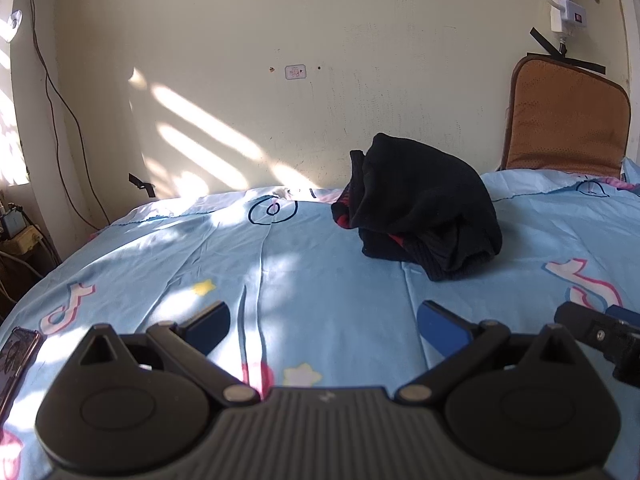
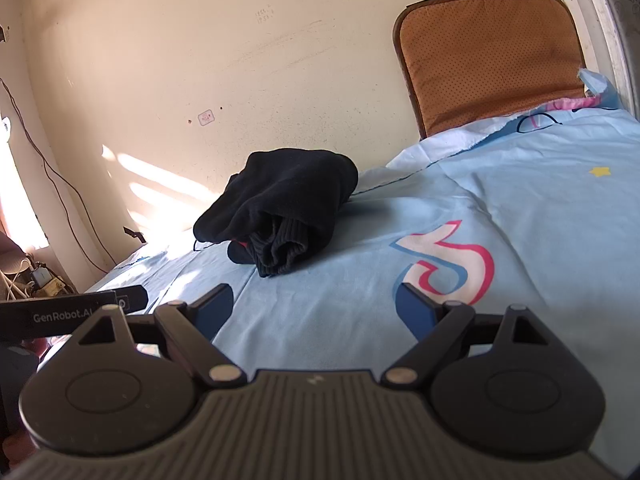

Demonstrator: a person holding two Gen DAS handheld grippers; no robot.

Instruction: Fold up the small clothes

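Both tongs (image 1: 322,322) (image 2: 314,306) wide open, empty, short of black garment (image 1: 420,208); phone (image 1: 16,354) only leftward.

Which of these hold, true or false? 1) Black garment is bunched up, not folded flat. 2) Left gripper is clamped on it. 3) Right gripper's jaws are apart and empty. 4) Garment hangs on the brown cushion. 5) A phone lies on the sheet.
1) True: the black garment sits in a heap on the blue sheet.
2) False: the left gripper is open, short of it.
3) True: the right gripper holds nothing.
4) False: the brown cushion leans on the wall, apart from the garment.
5) True: the phone lies at the sheet's left edge.
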